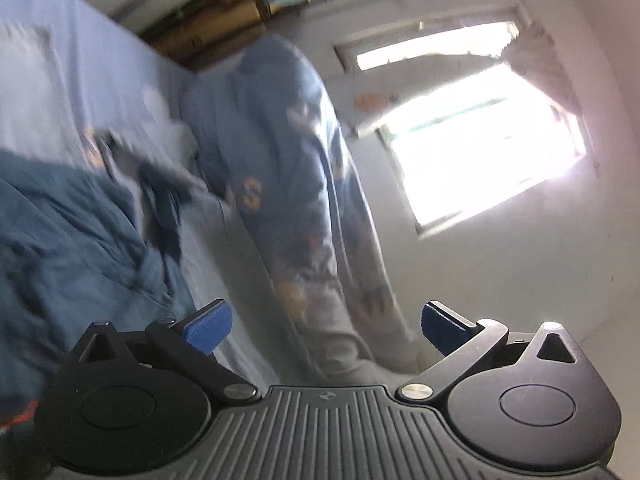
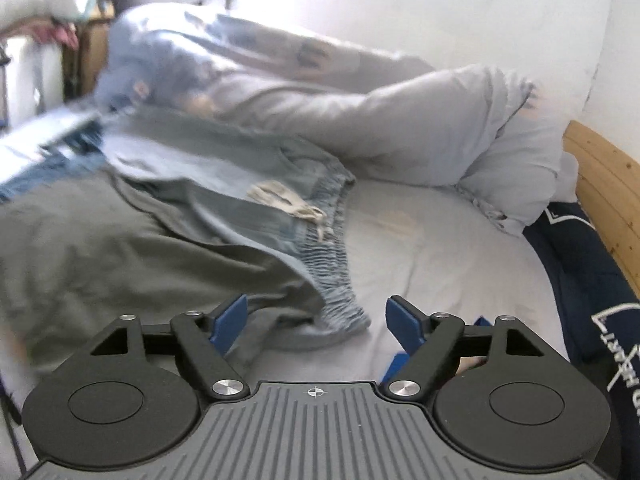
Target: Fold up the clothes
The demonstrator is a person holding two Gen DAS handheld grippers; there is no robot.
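In the right wrist view, light blue shorts (image 2: 248,184) with an elastic waistband and a pale drawstring lie on the bed, overlapping a grey-green garment (image 2: 120,248). My right gripper (image 2: 316,322) hovers open just over the waistband's near corner, with nothing between its fingers. The left wrist view is tilted and blurred. A crumpled blue garment (image 1: 76,248) lies on the sheet at its left. My left gripper (image 1: 326,326) is open and holds nothing, pointing toward a bundled blue patterned quilt (image 1: 288,168).
The bed's pale sheet (image 2: 432,264) shows to the right of the shorts. A grey-blue quilt (image 2: 360,120) is heaped along the wall. A dark navy cloth with white print (image 2: 588,280) lies by the wooden bed frame (image 2: 608,184). A bright window (image 1: 480,136) is in the wall.
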